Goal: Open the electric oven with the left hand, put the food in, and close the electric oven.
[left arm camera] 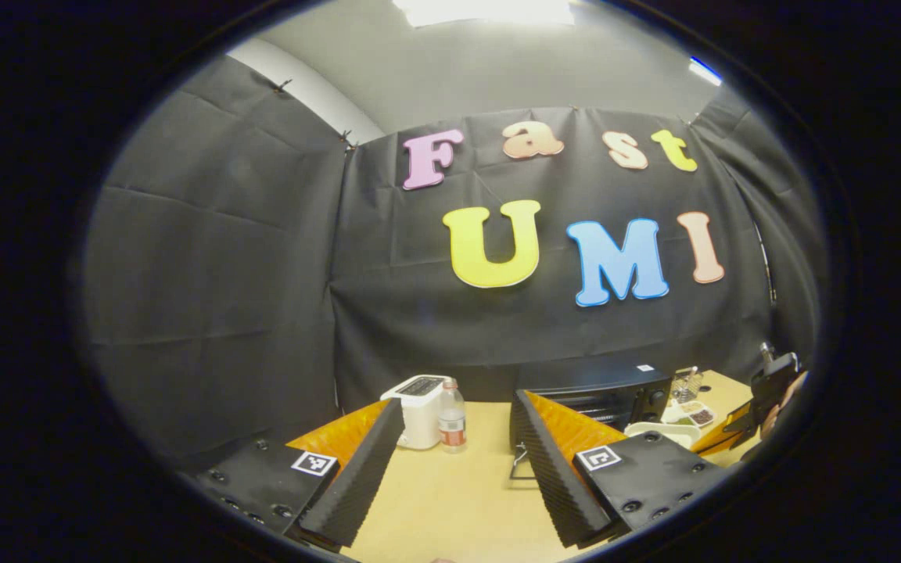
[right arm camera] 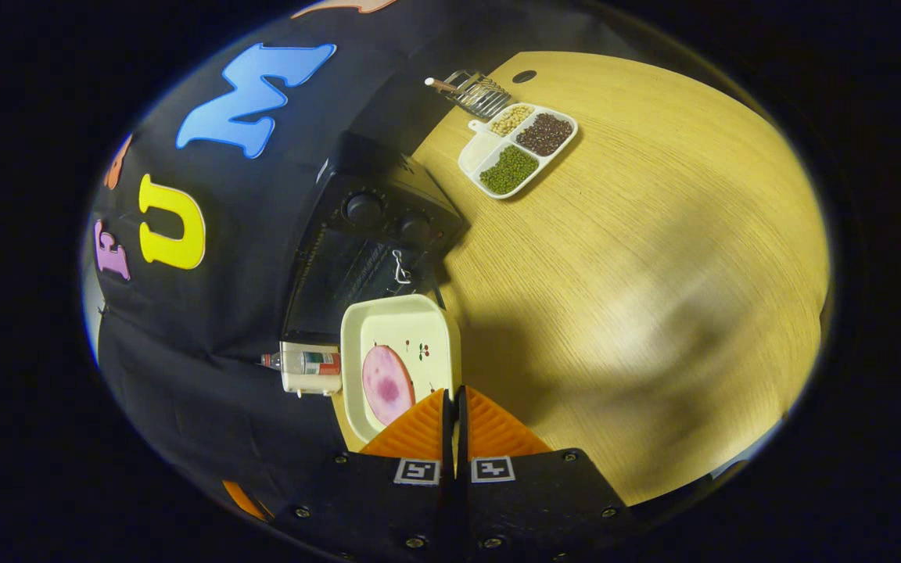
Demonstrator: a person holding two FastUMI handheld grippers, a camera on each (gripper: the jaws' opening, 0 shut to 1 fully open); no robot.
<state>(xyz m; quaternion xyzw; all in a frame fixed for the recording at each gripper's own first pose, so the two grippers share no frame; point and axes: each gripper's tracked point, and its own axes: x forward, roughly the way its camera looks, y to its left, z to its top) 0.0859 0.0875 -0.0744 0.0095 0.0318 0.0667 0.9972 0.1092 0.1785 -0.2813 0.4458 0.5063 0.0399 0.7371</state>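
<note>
The black electric oven [left arm camera: 615, 391] stands at the back of the wooden table, right of centre; its glass door [right arm camera: 349, 274] looks closed, with a wire handle in front. My left gripper [left arm camera: 456, 400] is open and empty, well short of the oven. My right gripper [right arm camera: 455, 395] is shut on the near rim of a white tray [right arm camera: 403, 324] that carries a round pink slice of food [right arm camera: 386, 385]. The tray hangs just in front of the oven door. In the left gripper view the right gripper [left arm camera: 763, 399] and tray [left arm camera: 658, 432] sit at the far right.
A white toaster [left arm camera: 419, 410] and a small bottle [left arm camera: 451, 421] stand left of the oven. A divided white dish of beans [right arm camera: 517, 148] and a wire rack [right arm camera: 475, 90] lie on the table [right arm camera: 638, 258] beyond the oven's knob side. Black cloth walls close in the back and left.
</note>
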